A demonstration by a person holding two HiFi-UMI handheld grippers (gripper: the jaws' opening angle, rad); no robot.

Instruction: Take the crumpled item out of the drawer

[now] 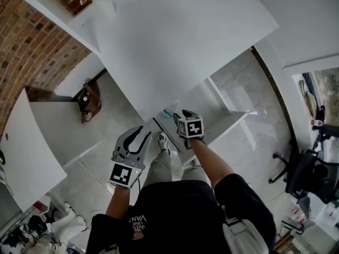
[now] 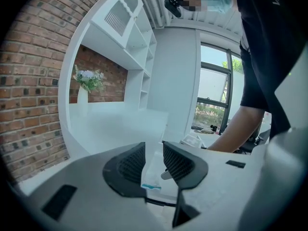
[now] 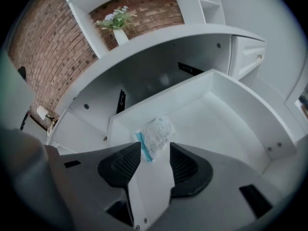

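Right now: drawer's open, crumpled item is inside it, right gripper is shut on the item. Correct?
Not quite. The right gripper is open, not shut on the crumpled item: the right gripper view shows its jaws apart, the item lying beyond them. The rest holds: the drawer is open, the item inside it.

Drawer [image 3: 226, 105]: plain white inside and out, matching the white desk [image 1: 180, 41].
Crumpled item [image 3: 156, 133]: translucent white with faint grey print and a teal band along one edge.
Wall [image 3: 48, 57]: red-brown brick with pale mortar lines.
Left gripper [image 2: 154, 153] and right gripper [image 3: 155, 154]: grey bodies, black ribbed pads [image 3: 126, 163]. Each cube [image 1: 190, 127] carries black-and-white square markers.
Vase [image 3: 120, 35]: white, holding green leaves and pale flowers.
Person's shirt [image 1: 175, 216]: black.
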